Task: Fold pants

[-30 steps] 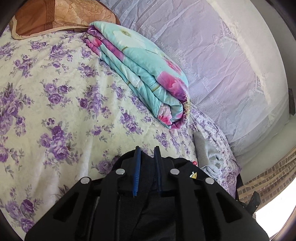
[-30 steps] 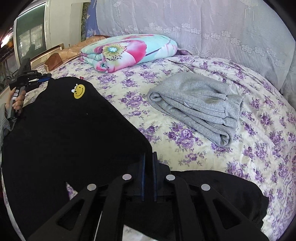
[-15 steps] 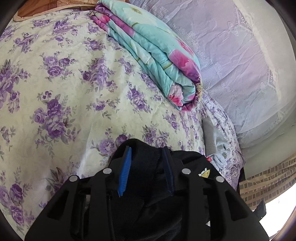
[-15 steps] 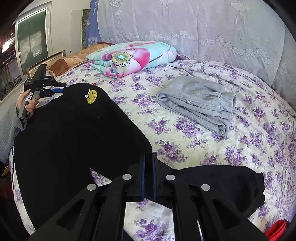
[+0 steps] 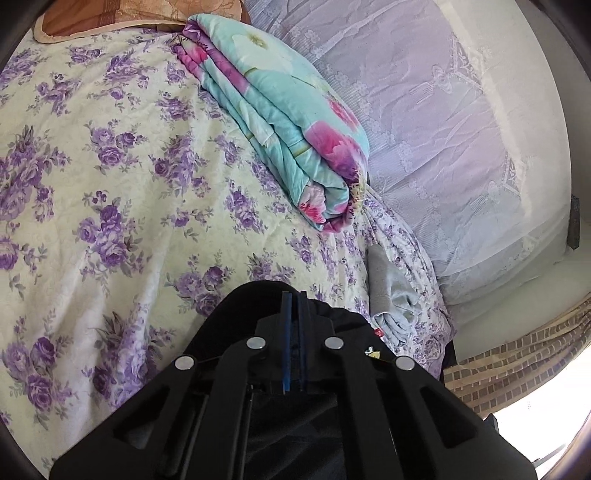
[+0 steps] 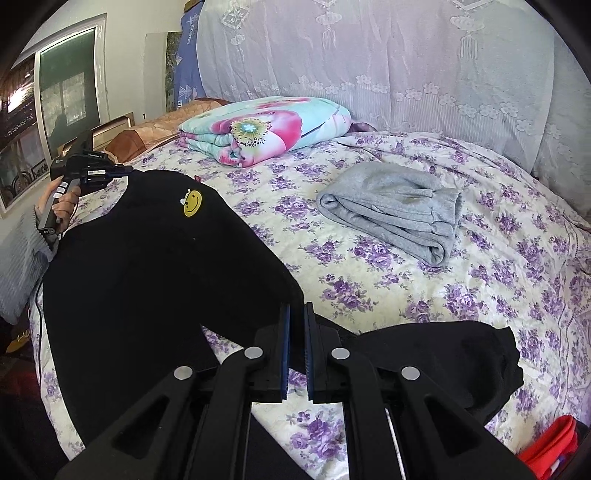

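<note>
Black pants (image 6: 147, 266) with a yellow smiley patch (image 6: 192, 203) hang stretched over the flowered bed between my two grippers. My right gripper (image 6: 296, 308) is shut on the pants' near edge, and one leg (image 6: 443, 354) trails to the right on the sheet. A hand (image 6: 62, 201) at far left holds my left gripper (image 6: 122, 170), which pinches the pants' upper corner. In the left wrist view my left gripper (image 5: 294, 295) is shut on the black pants (image 5: 240, 314), with the fabric bunched around its blue pads.
Folded grey pants (image 6: 391, 206) lie mid-bed on the purple-flowered sheet (image 6: 424, 295). A folded turquoise and pink quilt (image 6: 266, 125) and a brown pillow (image 5: 129, 14) sit at the head. A lace curtain (image 6: 406, 55) backs the bed. Something red (image 6: 550, 446) lies at the lower right.
My left gripper's jaws spread wider on the black fabric, then shut tight on it. My right gripper drew back and up with the pants, bringing more of the bed into view.
</note>
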`<state>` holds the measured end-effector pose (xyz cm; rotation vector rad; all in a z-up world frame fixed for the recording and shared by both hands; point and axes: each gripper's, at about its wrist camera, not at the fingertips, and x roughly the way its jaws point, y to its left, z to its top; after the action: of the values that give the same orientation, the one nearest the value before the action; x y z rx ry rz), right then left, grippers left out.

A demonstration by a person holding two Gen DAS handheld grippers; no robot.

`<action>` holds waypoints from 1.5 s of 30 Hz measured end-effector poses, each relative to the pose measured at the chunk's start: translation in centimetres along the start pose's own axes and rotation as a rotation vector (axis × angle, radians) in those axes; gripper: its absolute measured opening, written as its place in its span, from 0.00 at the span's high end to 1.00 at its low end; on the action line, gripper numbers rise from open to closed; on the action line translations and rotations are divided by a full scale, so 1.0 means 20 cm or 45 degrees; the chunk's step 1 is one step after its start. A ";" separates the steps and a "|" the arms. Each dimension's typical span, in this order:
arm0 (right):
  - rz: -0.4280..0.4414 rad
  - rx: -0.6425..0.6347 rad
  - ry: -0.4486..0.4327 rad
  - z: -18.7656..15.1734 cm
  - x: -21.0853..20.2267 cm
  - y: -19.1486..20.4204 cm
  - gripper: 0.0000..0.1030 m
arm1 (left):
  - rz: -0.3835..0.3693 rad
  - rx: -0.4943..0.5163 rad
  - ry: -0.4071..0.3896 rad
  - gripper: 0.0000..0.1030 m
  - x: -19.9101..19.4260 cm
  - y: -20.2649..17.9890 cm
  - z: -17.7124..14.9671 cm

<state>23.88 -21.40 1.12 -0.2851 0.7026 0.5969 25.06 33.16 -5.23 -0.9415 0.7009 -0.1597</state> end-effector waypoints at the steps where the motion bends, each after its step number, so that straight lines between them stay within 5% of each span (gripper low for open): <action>1: 0.003 -0.001 -0.008 -0.01 -0.02 0.01 0.94 | -0.009 0.000 -0.005 0.98 -0.02 -0.01 -0.01; 15: 0.072 0.022 -0.062 -0.36 -0.34 0.27 0.94 | -0.077 0.016 -0.070 1.00 -0.47 0.01 -0.21; 21: 0.094 0.068 -0.040 -0.42 -0.32 0.27 0.94 | 0.013 0.036 0.127 0.97 -0.24 -0.12 -0.26; 25: 0.090 0.071 -0.047 -0.43 -0.34 0.28 0.93 | 0.119 0.031 0.187 0.65 0.01 -0.25 -0.17; 26: 0.090 0.073 -0.046 -0.43 -0.34 0.28 0.93 | 0.157 0.023 0.200 0.65 0.07 -0.26 -0.14; 31: 0.105 0.088 -0.046 -0.45 -0.33 0.27 0.93 | 0.399 0.071 0.211 0.65 0.27 -0.26 -0.04; 35: 0.123 0.101 -0.041 -0.43 -0.31 0.24 0.93 | 0.501 0.135 0.217 0.65 0.33 -0.26 0.02; 41: 0.140 0.128 -0.043 -0.42 -0.30 0.22 0.93 | 0.507 0.234 0.348 0.66 0.45 -0.25 0.02; 45: 0.142 0.143 -0.031 -0.42 -0.28 0.20 0.93 | 0.465 0.258 0.330 0.88 0.40 -0.25 0.01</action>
<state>13.75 -24.20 -1.36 -0.1350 0.7289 0.6637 32.22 27.02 -5.17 -0.5913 1.0635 -0.0276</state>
